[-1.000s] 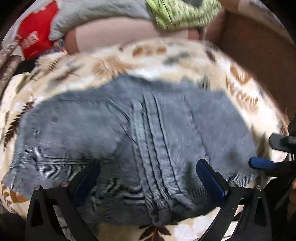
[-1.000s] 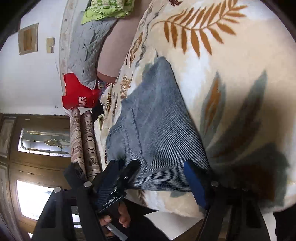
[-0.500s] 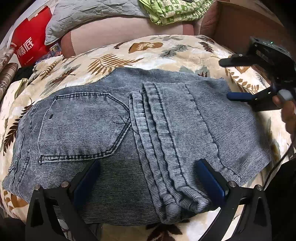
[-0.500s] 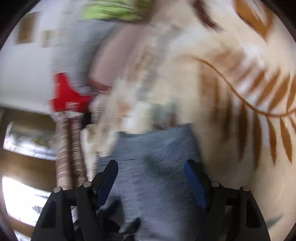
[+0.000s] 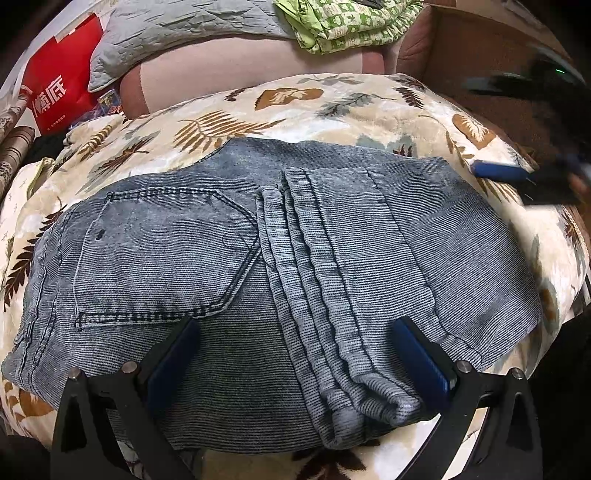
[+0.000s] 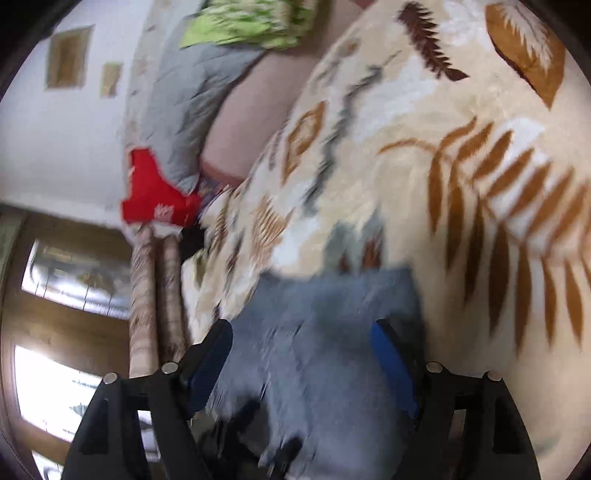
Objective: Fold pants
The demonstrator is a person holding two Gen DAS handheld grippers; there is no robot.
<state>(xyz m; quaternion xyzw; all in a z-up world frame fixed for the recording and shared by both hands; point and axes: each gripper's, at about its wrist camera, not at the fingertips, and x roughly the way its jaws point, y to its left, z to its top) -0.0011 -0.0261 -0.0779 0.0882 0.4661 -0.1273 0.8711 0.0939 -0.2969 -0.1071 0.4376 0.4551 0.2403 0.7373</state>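
Grey-blue jeans [image 5: 288, 266] lie folded flat on a leaf-print blanket [image 5: 295, 103], back pocket at the left, bunched leg folds down the middle. My left gripper [image 5: 295, 354] is open and empty, low over the near edge of the jeans, one finger on each side of the bunched folds. My right gripper [image 6: 303, 362] is open, above the far right corner of the jeans [image 6: 332, 332]; that view is blurred. It also shows as a blurred dark shape with a blue pad in the left wrist view [image 5: 524, 173].
A grey quilted pillow [image 5: 177, 33], a green patterned cloth [image 5: 347, 22] and a red bag [image 5: 55, 92] lie behind the blanket. A brown wooden headboard [image 5: 480, 66] stands at the right. Rolled mats [image 6: 155, 295] and a wooden door [image 6: 55, 332] are at the left.
My right gripper has moved from the near right edge of the jeans up and over to their far right corner. My left gripper has stayed in place. The jeans have not shifted.
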